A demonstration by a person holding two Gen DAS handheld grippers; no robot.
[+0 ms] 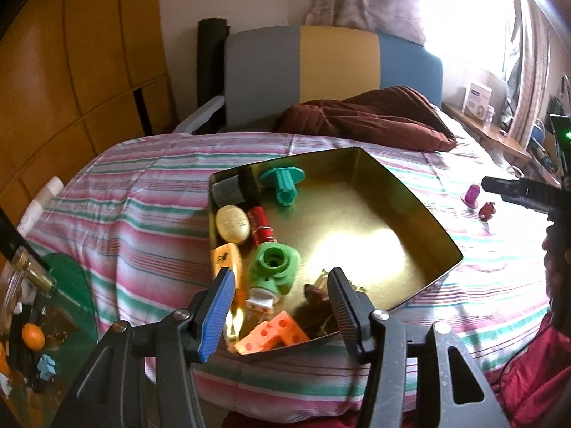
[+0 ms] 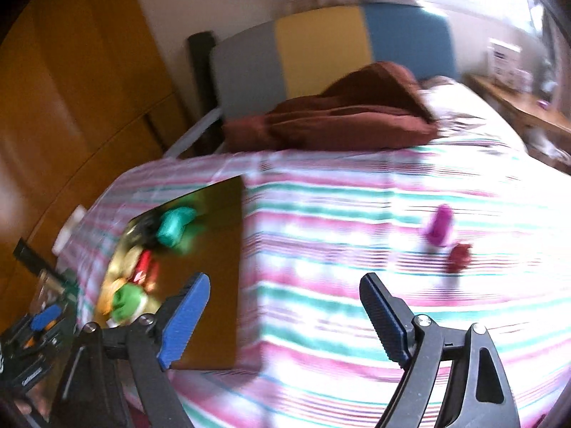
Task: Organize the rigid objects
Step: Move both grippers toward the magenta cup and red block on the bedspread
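The right gripper [image 2: 285,317] is wide open and empty. The left gripper [image 1: 282,306], also open, hangs over the gold tin [image 1: 442,246]. Next: grab the purple toy [image 2: 440,226], right of the frame.

I see the tray [image 1: 421,214] resting on the bed [image 1: 142,214], with the small objects [image 1: 264,249] gathered along its left side. Well apart to the tray's right, two small toys [image 2: 449,239] lie on the bedspread, just beside each other. Behind it all, a blanket [image 1: 374,117] is heaped before the headboard [image 1: 332,67].
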